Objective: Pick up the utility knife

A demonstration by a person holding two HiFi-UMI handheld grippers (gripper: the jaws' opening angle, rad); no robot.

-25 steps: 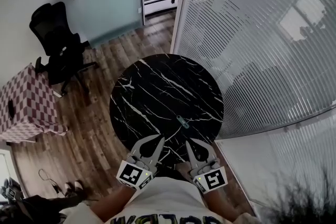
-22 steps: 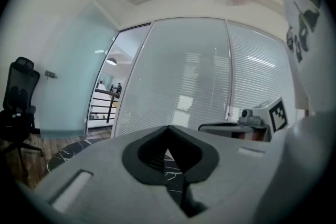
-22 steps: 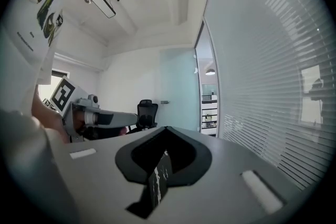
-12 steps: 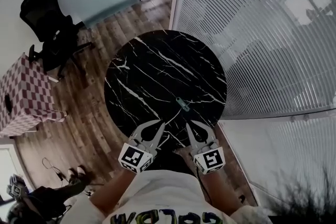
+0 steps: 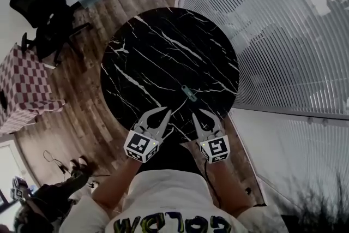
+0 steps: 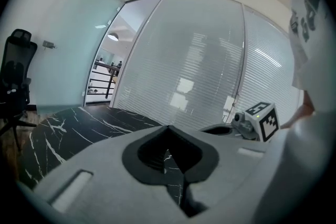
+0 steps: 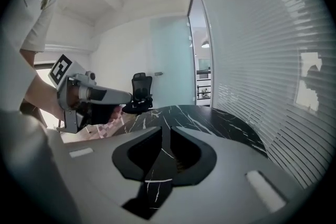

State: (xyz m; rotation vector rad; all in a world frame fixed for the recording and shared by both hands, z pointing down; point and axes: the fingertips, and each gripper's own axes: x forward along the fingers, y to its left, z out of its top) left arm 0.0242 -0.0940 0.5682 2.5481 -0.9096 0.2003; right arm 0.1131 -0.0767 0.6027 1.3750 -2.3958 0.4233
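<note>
Utility knife (image 5: 188, 93) lies ahead of opening, empty right tongs (image 5: 199, 113).

White short-sleeved T-shirt (image 5: 174, 202) with large yellow, dark-edged lettering across the front

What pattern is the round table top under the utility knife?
Black marble with thin white veins. The table top shows it best in the head view.

Round black marble table (image 5: 163, 46) stood before me on wood floor (image 5: 92, 112). Black office chair (image 5: 38, 3), checkered cloth (image 5: 24, 84) off my left; slatted blinds (image 5: 283, 35) right.
</note>
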